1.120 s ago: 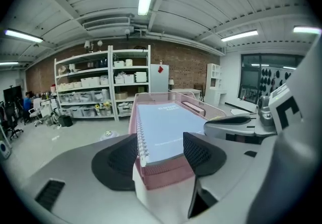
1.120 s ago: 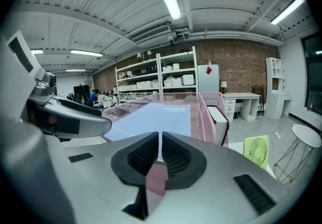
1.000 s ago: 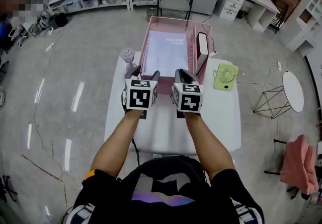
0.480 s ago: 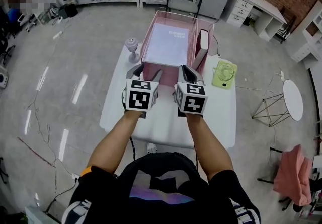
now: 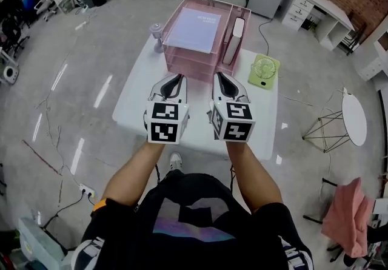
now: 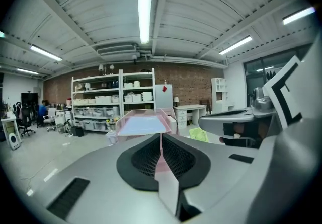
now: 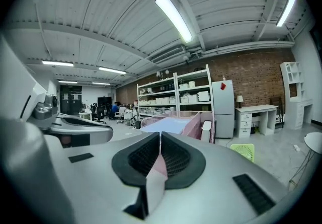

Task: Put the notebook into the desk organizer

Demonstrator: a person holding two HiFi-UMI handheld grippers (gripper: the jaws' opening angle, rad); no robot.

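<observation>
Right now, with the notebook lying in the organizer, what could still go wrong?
The organizer seems to sit at the table's far edge, so a knock could shove it off. The fan stands near the table's right edge, and a careless swing could send it over. The notebook lies loose on top and might slide.

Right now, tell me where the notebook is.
In the head view, the notebook lies flat in the wide left compartment of the pink desk organizer, at the far end of the table; a green fan sits just right of the organizer.
</observation>
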